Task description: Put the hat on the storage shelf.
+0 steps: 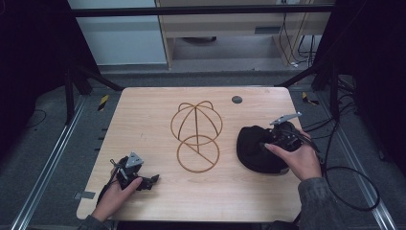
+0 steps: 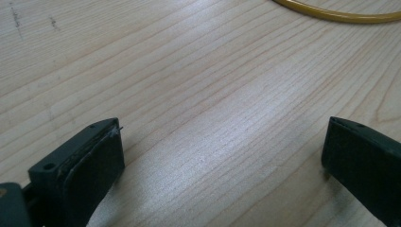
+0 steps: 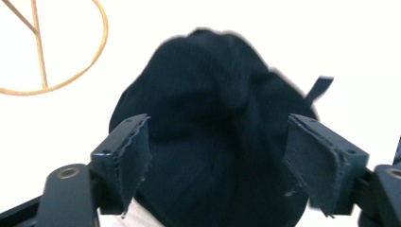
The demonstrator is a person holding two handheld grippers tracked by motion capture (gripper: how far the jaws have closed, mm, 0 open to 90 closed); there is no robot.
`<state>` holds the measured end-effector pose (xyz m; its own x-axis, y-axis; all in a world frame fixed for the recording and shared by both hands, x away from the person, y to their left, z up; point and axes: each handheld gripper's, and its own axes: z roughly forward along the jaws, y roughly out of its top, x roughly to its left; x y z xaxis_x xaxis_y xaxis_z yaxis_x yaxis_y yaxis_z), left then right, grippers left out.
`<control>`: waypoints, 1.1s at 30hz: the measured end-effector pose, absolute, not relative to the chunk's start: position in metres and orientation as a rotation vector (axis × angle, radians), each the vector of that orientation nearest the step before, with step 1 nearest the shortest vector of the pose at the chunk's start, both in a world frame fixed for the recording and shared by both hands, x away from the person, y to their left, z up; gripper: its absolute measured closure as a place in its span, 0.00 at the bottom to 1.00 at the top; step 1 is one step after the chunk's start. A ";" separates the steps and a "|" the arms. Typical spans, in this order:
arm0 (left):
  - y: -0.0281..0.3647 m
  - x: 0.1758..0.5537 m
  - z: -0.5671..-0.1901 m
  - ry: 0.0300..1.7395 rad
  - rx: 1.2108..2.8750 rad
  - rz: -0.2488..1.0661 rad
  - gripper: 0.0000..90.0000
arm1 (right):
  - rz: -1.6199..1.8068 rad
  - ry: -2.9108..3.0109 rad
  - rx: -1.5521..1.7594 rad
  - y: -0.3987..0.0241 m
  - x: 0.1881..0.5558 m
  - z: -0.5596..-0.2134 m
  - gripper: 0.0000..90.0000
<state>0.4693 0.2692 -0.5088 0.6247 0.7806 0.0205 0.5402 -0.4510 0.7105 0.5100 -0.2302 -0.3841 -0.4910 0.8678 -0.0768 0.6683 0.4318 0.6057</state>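
My right gripper (image 3: 217, 156) has its jaws spread wide, one on each side of the black cap (image 3: 213, 118), and from the right gripper view I see the fabric filling the gap between them without either pad closing on it; whether the pads touch the cloth I cannot tell. In the high view that gripper (image 1: 282, 136) sits over the right part of the cap (image 1: 253, 151), with my right hand (image 1: 297, 160) wrapped round its body and its cable looping off the right edge of the surface (image 1: 153, 120). A short black strap (image 3: 318, 90) sticks out from the cap's far right side in the right gripper view. My left gripper (image 2: 222, 156) is also wide open and holds nothing: between its two black jaws I see bare pale wood grain, and the jaws hang low over the surface. In the high view it (image 1: 151, 181) lies near the front left of the surface, my left hand (image 1: 117, 189) behind it, well apart from the cap. Between the two grippers, toward the middle of the surface, stands the gold wire stand (image 1: 196, 136), a round base ring with a domed wire cage above it; the cap lies just to its right, not on it. A small dark round disc (image 1: 236, 99) sits near the far edge of the surface.
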 end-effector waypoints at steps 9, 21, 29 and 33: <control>0.269 0.469 -0.509 1.031 2.168 0.457 0.00 | 0.663 2.373 1.306 -0.221 0.543 -0.389 0.43; 0.269 0.469 -0.509 1.031 2.168 0.457 0.00 | 0.660 2.434 1.316 -0.226 0.556 -0.398 0.84; 0.269 0.469 -0.509 1.031 2.168 0.457 0.00 | 0.759 2.406 1.298 -0.230 0.543 -0.384 0.86; 0.269 0.469 -0.509 1.031 2.168 0.457 0.00 | 0.840 2.374 1.277 -0.234 0.530 -0.368 0.86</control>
